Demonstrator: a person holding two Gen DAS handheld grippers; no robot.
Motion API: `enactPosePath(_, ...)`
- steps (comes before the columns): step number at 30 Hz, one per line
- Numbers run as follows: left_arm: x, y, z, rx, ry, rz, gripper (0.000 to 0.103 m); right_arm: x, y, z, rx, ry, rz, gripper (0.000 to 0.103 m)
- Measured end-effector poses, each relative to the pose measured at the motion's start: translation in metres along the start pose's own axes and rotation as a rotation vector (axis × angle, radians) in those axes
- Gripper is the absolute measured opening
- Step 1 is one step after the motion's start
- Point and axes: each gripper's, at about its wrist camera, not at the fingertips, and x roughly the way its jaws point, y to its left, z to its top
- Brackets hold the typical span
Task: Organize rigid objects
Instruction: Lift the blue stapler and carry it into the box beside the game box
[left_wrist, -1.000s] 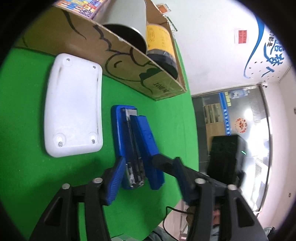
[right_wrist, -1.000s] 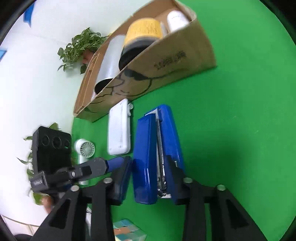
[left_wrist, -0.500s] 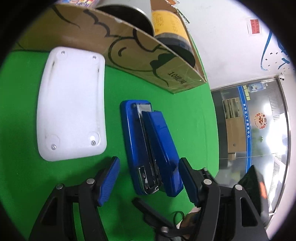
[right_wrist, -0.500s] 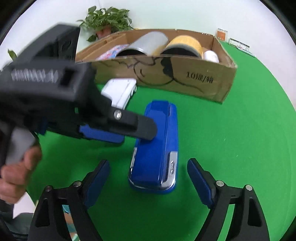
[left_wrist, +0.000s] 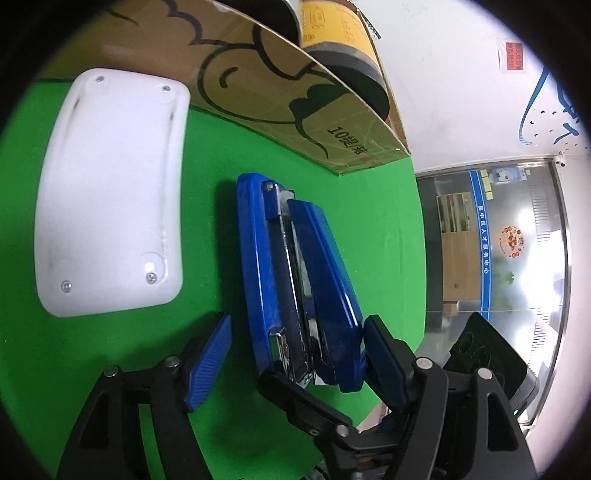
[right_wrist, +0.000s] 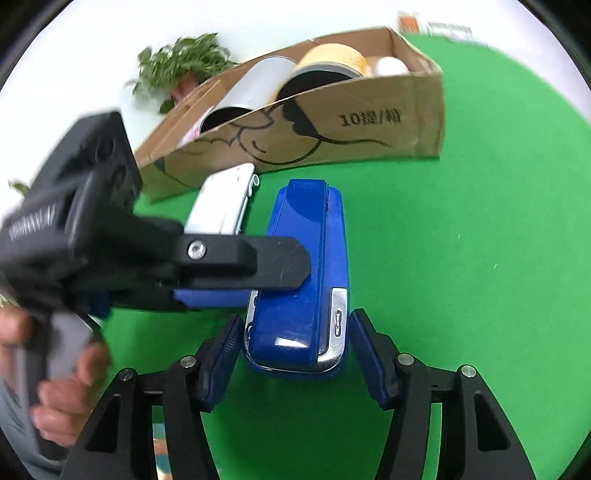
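A blue stapler (left_wrist: 299, 280) lies on the green table, near end between the open fingers of my left gripper (left_wrist: 299, 354). It also shows in the right wrist view (right_wrist: 303, 295), where my right gripper (right_wrist: 295, 350) is open with its jaws on either side of the stapler's near end. The left gripper's black finger (right_wrist: 243, 266) reaches across the stapler from the left. A white rectangular plastic case (left_wrist: 107, 192) lies to the left of the stapler, also in the right wrist view (right_wrist: 221, 203).
A cardboard box (right_wrist: 332, 122) stands behind the stapler and holds a silver can (right_wrist: 255, 85), a yellow-and-black can (right_wrist: 328, 66) and a white object (right_wrist: 388, 66). A potted plant (right_wrist: 184, 70) stands beyond. The table edge (left_wrist: 421, 295) lies to the right.
Both grippers have moved in closer around the stapler's near end. The right gripper's jaws have narrowed toward its sides. The stapler has not moved.
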Motion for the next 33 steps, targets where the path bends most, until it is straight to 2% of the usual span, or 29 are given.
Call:
enactPosePath(2, 0.002, -0.002, 0.001, 0.004, 0.017, -0.001, 0.073, -0.003, -0.006, 0.000, 0.031, 0.005, 0.032, 0.057)
enactPosePath(5, 0.008, -0.008, -0.001, 0.012, 0.037, -0.060, 0.053, -0.006, -0.013, 0.000, 0.080, 0.014, 0.080, 0.056)
enactPosePath(8, 0.003, -0.020, -0.007, 0.083, 0.018, 0.012, 0.053, 0.002, -0.012, -0.002, 0.097, 0.019, 0.093, 0.056)
enactPosePath(12, -0.016, -0.026, -0.007, 0.093, -0.028, -0.023, 0.052, -0.007, 0.007, 0.006, 0.049, -0.020, 0.088, 0.055)
enactPosePath(17, -0.065, -0.044, -0.003, 0.171, -0.123, -0.032, 0.051, -0.030, 0.036, 0.028, -0.035, -0.091, 0.091, 0.055)
enactPosePath(21, -0.114, -0.055, 0.014, 0.233, -0.205, -0.019, 0.051, -0.047, 0.077, 0.058, -0.117, -0.157, 0.103, 0.055)
enactPosePath(25, -0.156, -0.051, 0.039, 0.242, -0.260, 0.000, 0.051, -0.045, 0.112, 0.092, -0.169, -0.186, 0.128, 0.055)
enactPosePath(31, -0.206, -0.027, 0.082, 0.242, -0.288, 0.044, 0.051, -0.013, 0.158, 0.151, -0.192, -0.172, 0.169, 0.055)
enactPosePath(33, -0.211, -0.019, 0.098, 0.223, -0.283, 0.047, 0.051, 0.005, 0.171, 0.172, -0.184, -0.153, 0.176, 0.055)
